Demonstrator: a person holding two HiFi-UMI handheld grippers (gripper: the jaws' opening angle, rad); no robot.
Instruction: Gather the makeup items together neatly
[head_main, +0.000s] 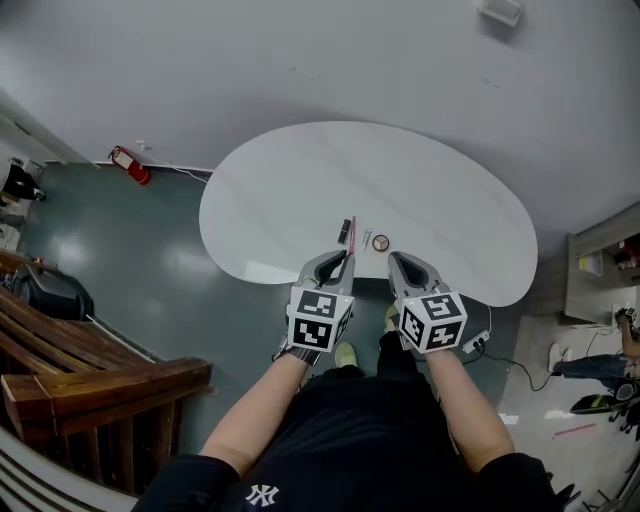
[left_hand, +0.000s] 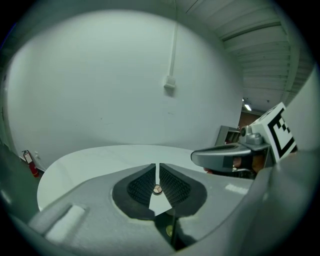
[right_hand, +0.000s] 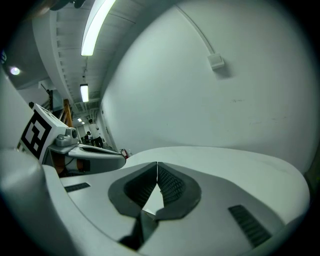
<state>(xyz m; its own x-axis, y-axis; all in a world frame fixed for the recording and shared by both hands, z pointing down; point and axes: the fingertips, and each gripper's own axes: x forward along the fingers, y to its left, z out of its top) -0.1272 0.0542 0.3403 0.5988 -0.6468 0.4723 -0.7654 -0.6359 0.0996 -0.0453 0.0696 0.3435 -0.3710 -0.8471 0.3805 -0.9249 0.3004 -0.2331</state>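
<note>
Spanning the head view, the white table carries the makeup items just beyond both tools. The left gripper is nearly closed, pinching a small round end, apparently of the pink stick, whose long axis runs straight away from it. The right gripper is pressed together and empty, nearer the round compact.
</note>
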